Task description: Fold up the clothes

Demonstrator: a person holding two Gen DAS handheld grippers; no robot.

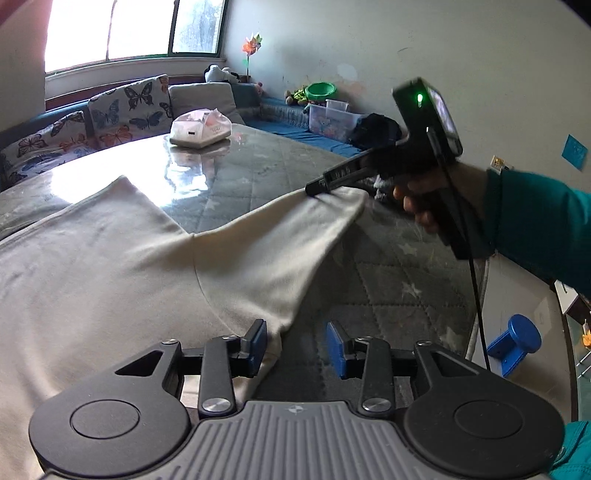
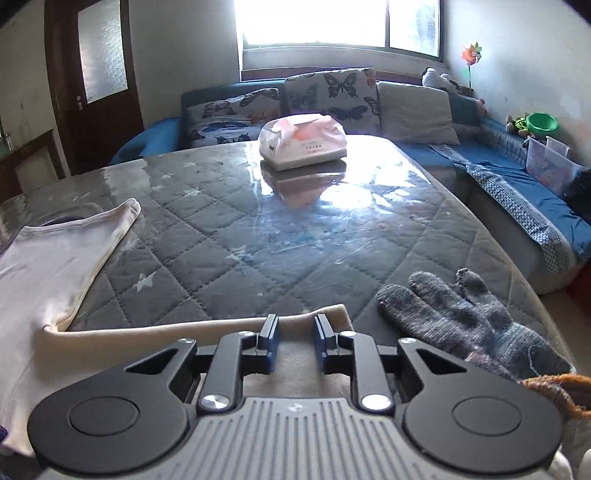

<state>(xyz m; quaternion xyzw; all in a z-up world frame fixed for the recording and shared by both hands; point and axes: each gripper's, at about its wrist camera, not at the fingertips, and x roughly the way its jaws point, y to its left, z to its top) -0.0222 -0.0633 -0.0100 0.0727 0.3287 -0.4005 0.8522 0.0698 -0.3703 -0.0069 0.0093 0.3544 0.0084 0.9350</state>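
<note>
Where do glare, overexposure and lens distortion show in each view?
Left wrist view: window blown out white, glare patch on the glossy table cover, table edge bowed by the fisheye. Right wrist view: window overexposed, reflection beside the tissue pack, dark corner vignetting.

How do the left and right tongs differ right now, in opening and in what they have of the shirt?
The left tongs gape wide; the right tongs stand narrower. The left tongs sit at the armpit edge of the shirt, holding nothing; the right tongs have the sleeve end between them, raised off the table. Whether they clamp it is unclear. Both have blue pads.
</note>
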